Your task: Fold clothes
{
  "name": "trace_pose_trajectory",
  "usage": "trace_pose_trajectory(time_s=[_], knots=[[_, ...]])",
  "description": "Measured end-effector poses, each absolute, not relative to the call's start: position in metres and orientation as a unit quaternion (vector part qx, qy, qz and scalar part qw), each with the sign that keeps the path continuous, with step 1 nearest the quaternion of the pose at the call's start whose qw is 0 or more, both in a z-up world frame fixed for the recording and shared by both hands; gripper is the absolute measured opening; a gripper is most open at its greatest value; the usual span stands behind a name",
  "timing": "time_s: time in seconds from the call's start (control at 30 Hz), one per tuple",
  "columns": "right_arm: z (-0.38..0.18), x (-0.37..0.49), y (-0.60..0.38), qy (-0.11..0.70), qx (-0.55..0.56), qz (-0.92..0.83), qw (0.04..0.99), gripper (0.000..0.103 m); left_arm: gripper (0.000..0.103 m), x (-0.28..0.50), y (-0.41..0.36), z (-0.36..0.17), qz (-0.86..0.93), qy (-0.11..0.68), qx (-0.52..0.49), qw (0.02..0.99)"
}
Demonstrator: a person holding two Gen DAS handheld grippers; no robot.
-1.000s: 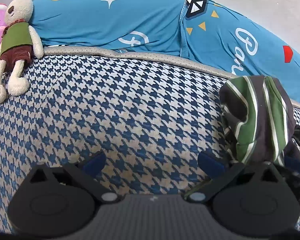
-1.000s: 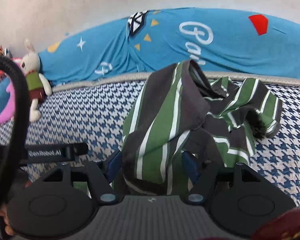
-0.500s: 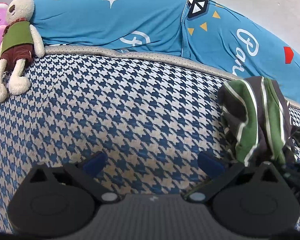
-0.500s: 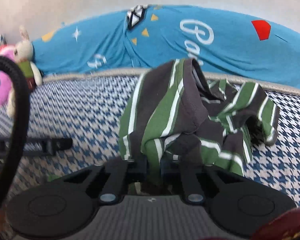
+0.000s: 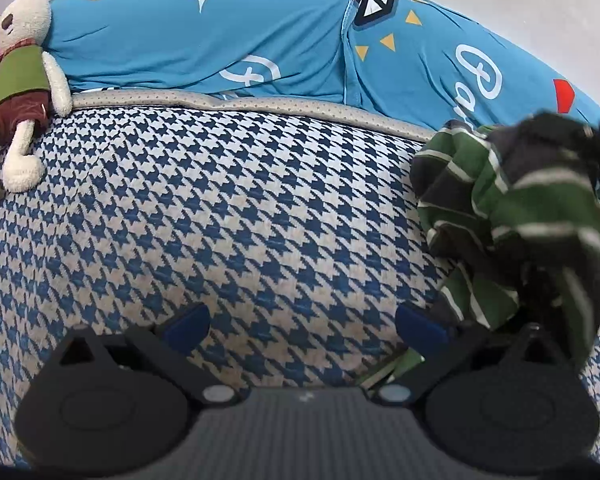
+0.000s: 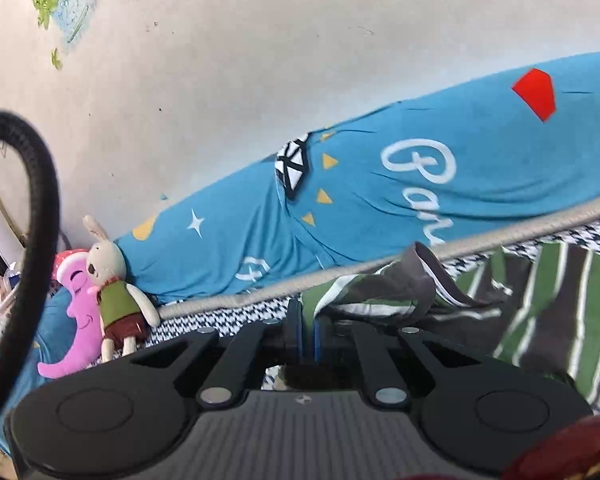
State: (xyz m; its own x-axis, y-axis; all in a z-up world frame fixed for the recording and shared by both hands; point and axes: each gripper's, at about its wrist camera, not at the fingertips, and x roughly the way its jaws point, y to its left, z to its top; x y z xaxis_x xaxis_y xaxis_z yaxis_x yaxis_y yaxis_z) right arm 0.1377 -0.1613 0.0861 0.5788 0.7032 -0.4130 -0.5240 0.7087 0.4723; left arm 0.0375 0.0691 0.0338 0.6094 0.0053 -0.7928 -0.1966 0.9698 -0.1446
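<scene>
Presently listed: striped garment point(image 5: 512, 216), soft, light, limp, bunched and lifted at the right of the houndstooth bed point(image 5: 228, 208), an edge clamped in the right gripper point(image 6: 307, 334); left gripper point(image 5: 300, 324) spread apart, empty, nearby; best taken at hem or corner.

The striped shirt point(image 5: 512, 216) is soft knit cloth, the bed cover point(image 5: 220, 216) a coarse woven houndstooth, the rabbit toy point(image 5: 20, 92) nubbly plush, and each claw matt black plastic.
</scene>
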Motion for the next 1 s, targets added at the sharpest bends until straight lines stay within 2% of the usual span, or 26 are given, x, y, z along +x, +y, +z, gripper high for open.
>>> trace_pose_trajectory(time_s=[0.3,0.43,0.5,0.57,0.73,1.0], knots=[[0.102,0.154,-0.145,0.269,0.180,0.378,0.867,0.008,0.103,0.035,0.071,0.043,0.032,0.423,-0.138,0.895],[0.094,0.159,-0.142,0.296,0.157,0.357,0.872,0.009,0.103,0.035,0.069,0.048,0.015,0.413,-0.146,0.899],[0.090,0.161,-0.140,0.309,0.146,0.346,0.874,0.016,0.103,0.037,0.067,0.046,0.014,0.416,-0.144,0.898],[0.086,0.163,-0.139,0.323,0.134,0.335,0.875,0.035,0.103,0.037,0.065,0.046,0.009,0.415,-0.145,0.898],[0.081,0.165,-0.155,0.338,0.146,0.326,0.871,0.036,0.103,0.035,0.059,0.049,-0.008,0.406,-0.144,0.903],[0.092,0.155,-0.196,0.317,0.161,0.302,0.885,0.040,0.103,0.032,0.038,0.059,-0.053,0.386,-0.152,0.908]])
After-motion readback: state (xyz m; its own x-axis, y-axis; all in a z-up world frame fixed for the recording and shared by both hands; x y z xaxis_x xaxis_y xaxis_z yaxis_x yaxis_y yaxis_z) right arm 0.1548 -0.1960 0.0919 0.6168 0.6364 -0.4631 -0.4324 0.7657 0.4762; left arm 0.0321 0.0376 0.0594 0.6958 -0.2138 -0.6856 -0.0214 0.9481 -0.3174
